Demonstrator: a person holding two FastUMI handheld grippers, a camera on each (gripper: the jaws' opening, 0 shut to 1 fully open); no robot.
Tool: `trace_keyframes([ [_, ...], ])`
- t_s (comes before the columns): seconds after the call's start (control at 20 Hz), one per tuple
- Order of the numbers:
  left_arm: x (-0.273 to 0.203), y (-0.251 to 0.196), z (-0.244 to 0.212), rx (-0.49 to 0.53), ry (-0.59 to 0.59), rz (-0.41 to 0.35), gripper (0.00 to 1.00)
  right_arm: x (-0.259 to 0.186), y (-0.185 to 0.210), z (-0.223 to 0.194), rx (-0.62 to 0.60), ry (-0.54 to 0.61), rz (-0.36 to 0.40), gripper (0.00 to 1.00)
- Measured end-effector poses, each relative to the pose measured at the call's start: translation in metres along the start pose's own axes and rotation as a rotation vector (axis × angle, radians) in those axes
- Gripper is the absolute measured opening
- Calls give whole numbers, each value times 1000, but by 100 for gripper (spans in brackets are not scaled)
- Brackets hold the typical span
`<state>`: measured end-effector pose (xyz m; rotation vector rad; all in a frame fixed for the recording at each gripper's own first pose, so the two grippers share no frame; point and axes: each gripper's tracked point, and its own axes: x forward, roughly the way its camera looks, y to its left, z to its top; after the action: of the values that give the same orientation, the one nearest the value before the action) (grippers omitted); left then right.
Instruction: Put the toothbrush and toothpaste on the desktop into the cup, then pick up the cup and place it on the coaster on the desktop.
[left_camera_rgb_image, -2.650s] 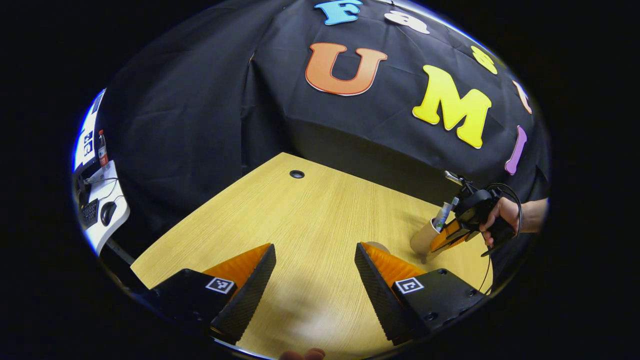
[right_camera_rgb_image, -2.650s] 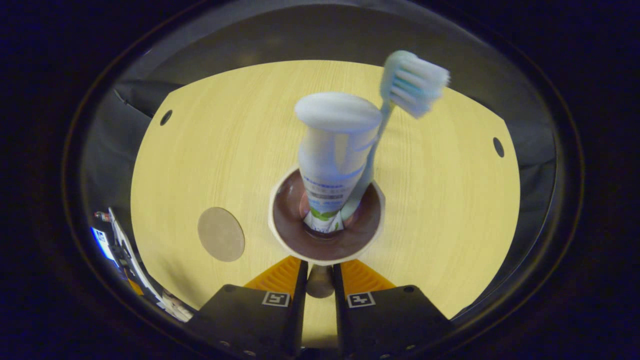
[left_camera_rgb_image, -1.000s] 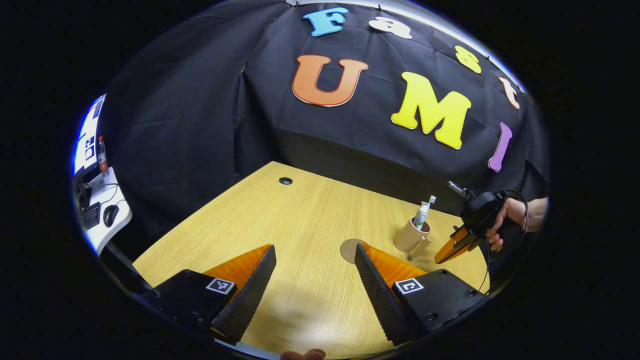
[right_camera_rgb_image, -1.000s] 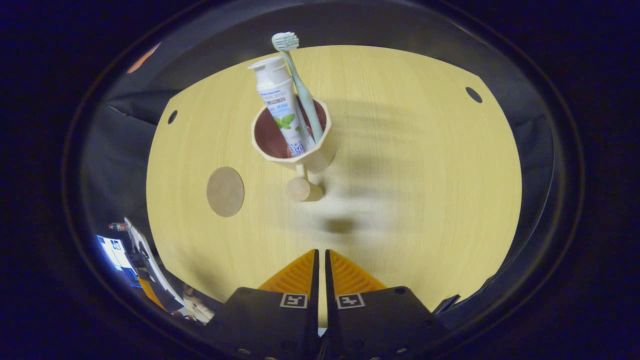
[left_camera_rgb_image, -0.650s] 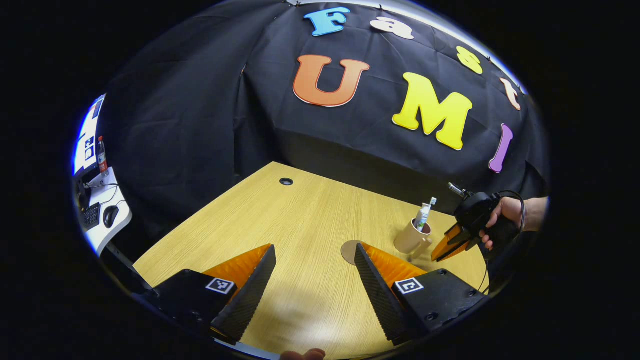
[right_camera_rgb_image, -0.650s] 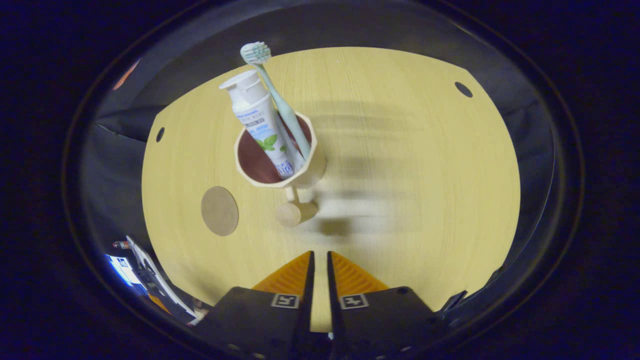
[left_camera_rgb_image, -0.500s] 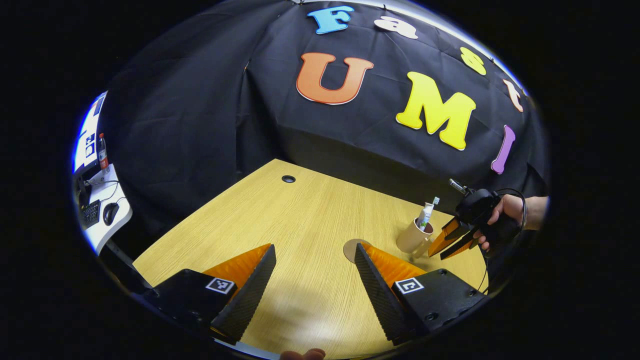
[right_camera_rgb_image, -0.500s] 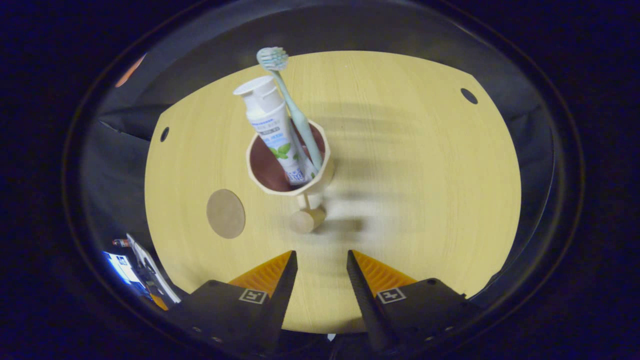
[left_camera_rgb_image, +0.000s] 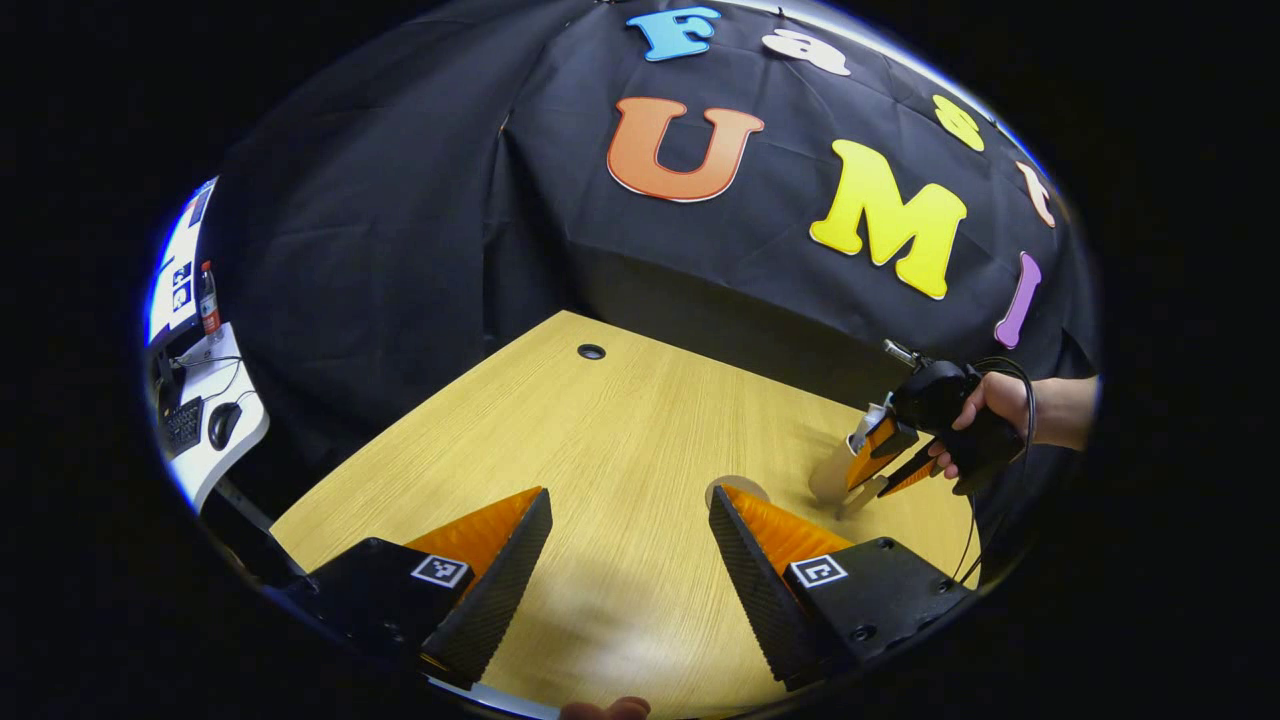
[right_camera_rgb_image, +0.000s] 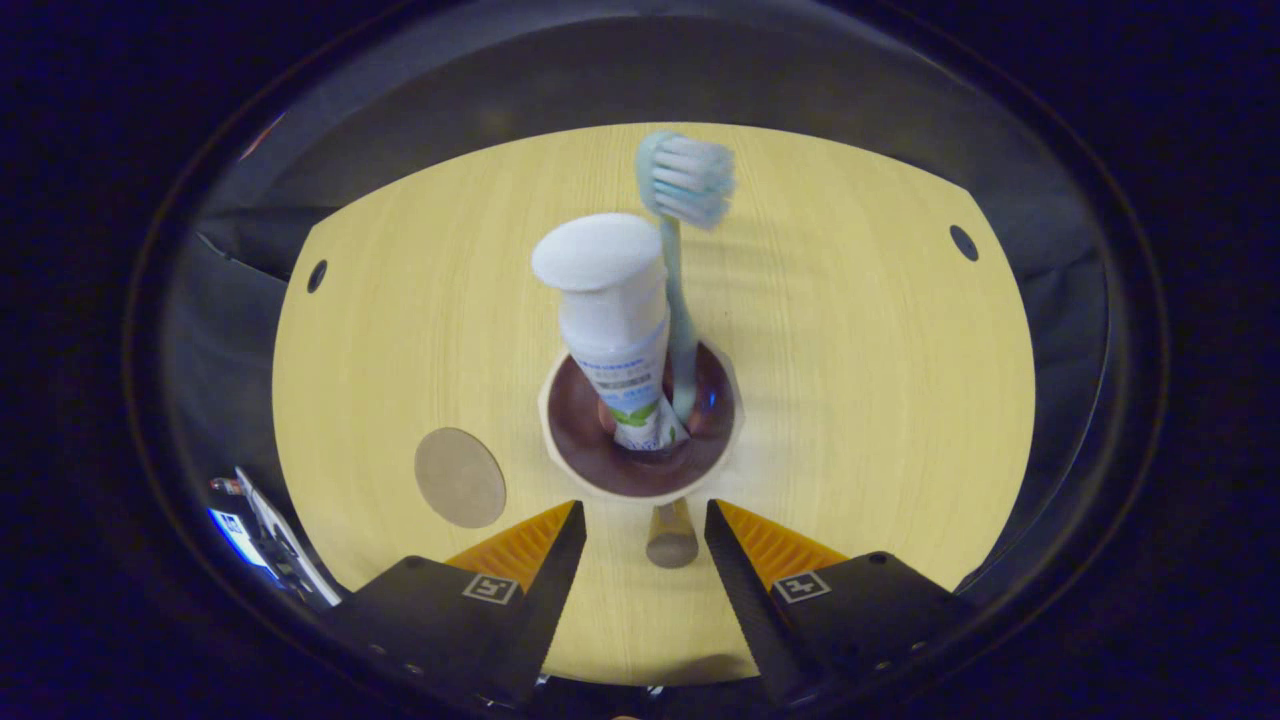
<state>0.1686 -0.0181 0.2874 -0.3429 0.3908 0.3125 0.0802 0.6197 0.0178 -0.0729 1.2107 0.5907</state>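
Now, notes from the booth.
Right gripper (right_camera_rgb_image: 640, 540): fingers spread apart, gripping nothing; the cup handle (right_camera_rgb_image: 671, 535) sits in the gap between them, untouched as far as I can tell.
Cup (right_camera_rgb_image: 640, 425): centre of the right gripper view, standing upright on the desk (right_camera_rgb_image: 860, 400), just above the fingers.
Contents: toothpaste (right_camera_rgb_image: 612, 310) cap up, toothbrush (right_camera_rgb_image: 682, 250) bristles up, both leaning in the cup.
Coaster (right_camera_rgb_image: 460, 477): lower left, beside the cup, bare.
Left gripper (left_camera_rgb_image: 630, 560): wide open, empty, well apart from the cup (left_camera_rgb_image: 835, 470).
Judgement: closing on the handle comes next.

Bright overhead light, soft shadows on the desk (right_camera_rgb_image: 850, 400), fisheye-bent edges, sharp focus.
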Motion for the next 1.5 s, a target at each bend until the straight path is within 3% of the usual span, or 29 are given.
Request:
trace_keyframes([
  [0.05,0,4,0,1,4,7,100,4,1,2,-1,6,-8,72],
  [0.2,1,17,-3,10,20,25,100,19,-3,7,-21,36,-23,75],
  [0.3,2,20,-3,18,31,29,100,23,-1,10,-23,27,-29,22],
  [0.85,2,15,0,31,19,8,100,10,8,-1,-77,-10,14,22],
  [1.25,-13,18,4,23,-13,20,100,-15,86,-38,-239,-14,88,22],
  [1.5,-25,32,0,-12,-32,43,100,-13,126,-59,-339,-1,71,22],
])
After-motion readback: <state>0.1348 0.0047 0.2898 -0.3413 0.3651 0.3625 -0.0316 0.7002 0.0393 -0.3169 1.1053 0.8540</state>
